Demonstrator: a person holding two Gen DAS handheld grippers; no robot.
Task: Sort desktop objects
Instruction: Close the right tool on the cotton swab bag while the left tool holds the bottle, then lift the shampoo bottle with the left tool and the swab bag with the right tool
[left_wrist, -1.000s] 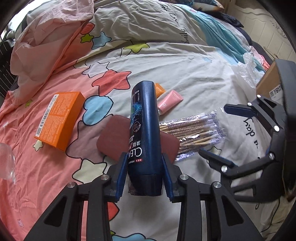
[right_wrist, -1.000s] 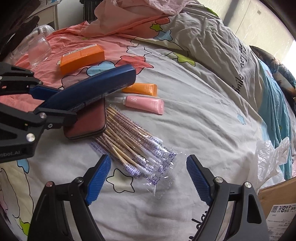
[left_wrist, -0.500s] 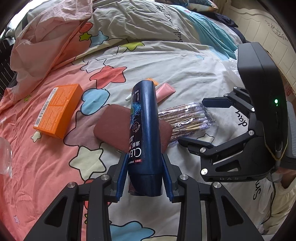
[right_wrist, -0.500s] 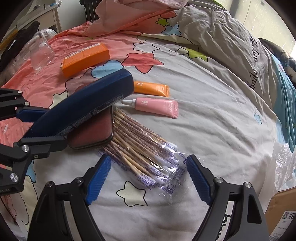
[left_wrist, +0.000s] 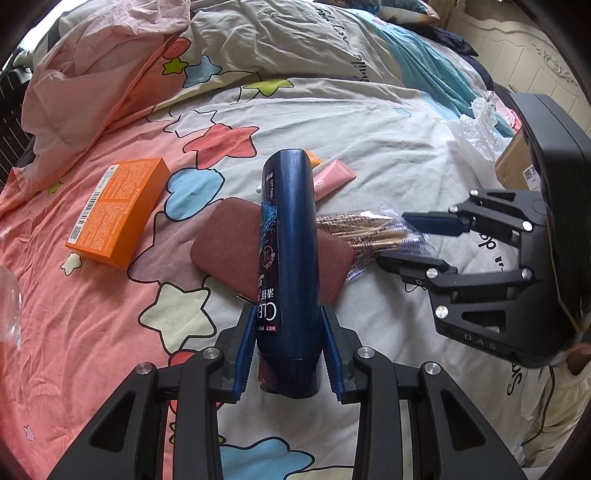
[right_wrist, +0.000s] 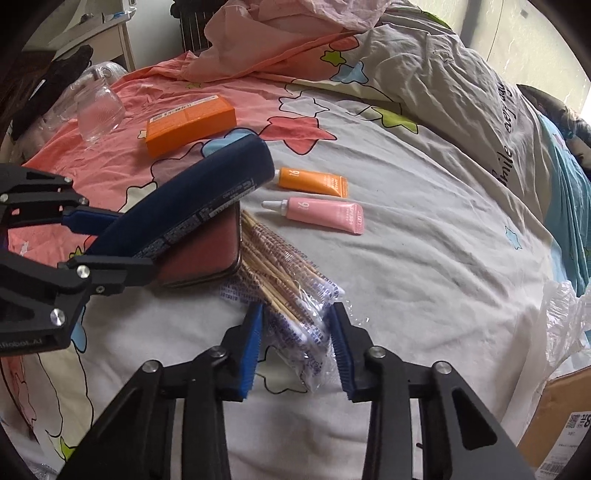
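A dark blue shampoo bottle (left_wrist: 288, 229) is held off the bedspread, my left gripper (left_wrist: 288, 325) shut on its cap end. From the right wrist view the bottle (right_wrist: 199, 206) slants over a red-brown case (right_wrist: 207, 258), with the left gripper (right_wrist: 122, 240) at its lower end. My right gripper (right_wrist: 295, 317) has its blue pads pressed on the near end of a clear packet of wooden sticks (right_wrist: 288, 280), which lies on the bed beside the case. In the left wrist view the right gripper (left_wrist: 402, 240) grips that packet (left_wrist: 354, 229).
An orange box (right_wrist: 190, 123), an orange tube (right_wrist: 314, 181) and a pink tube (right_wrist: 325, 214) lie on the star-patterned bedspread (right_wrist: 424, 258). A glass jar (right_wrist: 98, 110) stands at far left. A cardboard box (right_wrist: 554, 417) and a plastic bag (right_wrist: 565, 317) sit at right.
My right gripper moved forward onto the packet of sticks and its wide-open jaws closed on the packet's end. The left gripper kept its hold on the blue bottle.
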